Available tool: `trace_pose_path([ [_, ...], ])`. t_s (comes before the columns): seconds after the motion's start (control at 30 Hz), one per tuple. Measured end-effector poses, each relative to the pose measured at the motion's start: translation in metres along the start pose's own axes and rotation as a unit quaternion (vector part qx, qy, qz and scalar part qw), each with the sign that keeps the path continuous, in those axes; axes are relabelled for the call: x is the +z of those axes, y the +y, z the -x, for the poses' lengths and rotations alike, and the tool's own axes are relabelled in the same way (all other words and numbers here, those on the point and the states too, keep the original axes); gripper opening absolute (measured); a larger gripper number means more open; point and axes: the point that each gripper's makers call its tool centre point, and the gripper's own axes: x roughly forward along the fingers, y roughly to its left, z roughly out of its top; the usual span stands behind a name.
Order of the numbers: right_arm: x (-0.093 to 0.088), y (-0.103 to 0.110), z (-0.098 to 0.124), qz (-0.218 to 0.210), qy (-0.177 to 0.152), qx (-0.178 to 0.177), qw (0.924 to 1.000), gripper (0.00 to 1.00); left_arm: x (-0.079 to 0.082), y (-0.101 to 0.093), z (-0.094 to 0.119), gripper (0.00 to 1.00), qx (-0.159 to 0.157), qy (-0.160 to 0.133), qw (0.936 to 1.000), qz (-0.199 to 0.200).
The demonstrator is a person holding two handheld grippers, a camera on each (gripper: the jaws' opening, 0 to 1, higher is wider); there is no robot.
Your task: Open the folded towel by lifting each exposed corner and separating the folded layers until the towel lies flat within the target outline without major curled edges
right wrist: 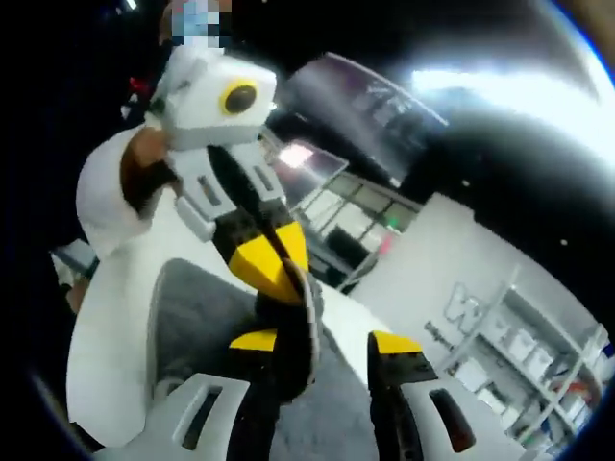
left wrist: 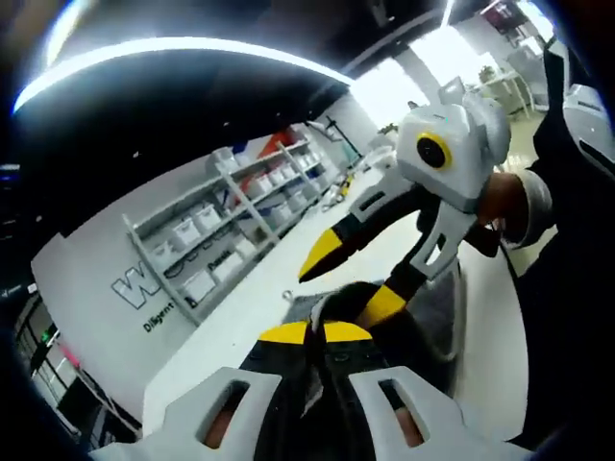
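Note:
A dark grey towel point(right wrist: 192, 307) lies on the white table point(right wrist: 106, 355), with one edge pulled up off it. My left gripper point(left wrist: 315, 333) is shut on that raised edge point(right wrist: 304, 317), and dark cloth shows between its yellow tips. In the right gripper view the left gripper point(right wrist: 274, 264) comes down from the upper left onto the fold. My right gripper point(right wrist: 324, 341) is open, its jaws standing either side of the same raised fold, close under the left gripper's tips. In the left gripper view the right gripper point(left wrist: 356, 279) reaches in from the right, jaws apart around the cloth.
Shelving with white bins point(left wrist: 240, 230) runs along a lettered white wall point(left wrist: 135, 288) beyond the table point(left wrist: 240, 327). A person's hand and sleeve point(left wrist: 519, 202) hold the right gripper. Another hand point(right wrist: 144, 173) holds the left one. More shelves point(right wrist: 538, 355) stand at the right.

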Motion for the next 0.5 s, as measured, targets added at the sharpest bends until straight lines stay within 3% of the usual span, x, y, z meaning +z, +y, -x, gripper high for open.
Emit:
trace_pose_path([
  [0.23,-0.004,0.001,-0.002,0.04,0.018,-0.007,0.999,0.27,0.003,-0.005,-0.002,0.02,-0.002,0.007,0.9998,-0.019],
  [0.5,-0.002,0.005,-0.003,0.033,0.012,0.002,0.9994,0.21,0.012,-0.008,0.002,0.02,-0.006,-0.009,0.9998,-0.017],
])
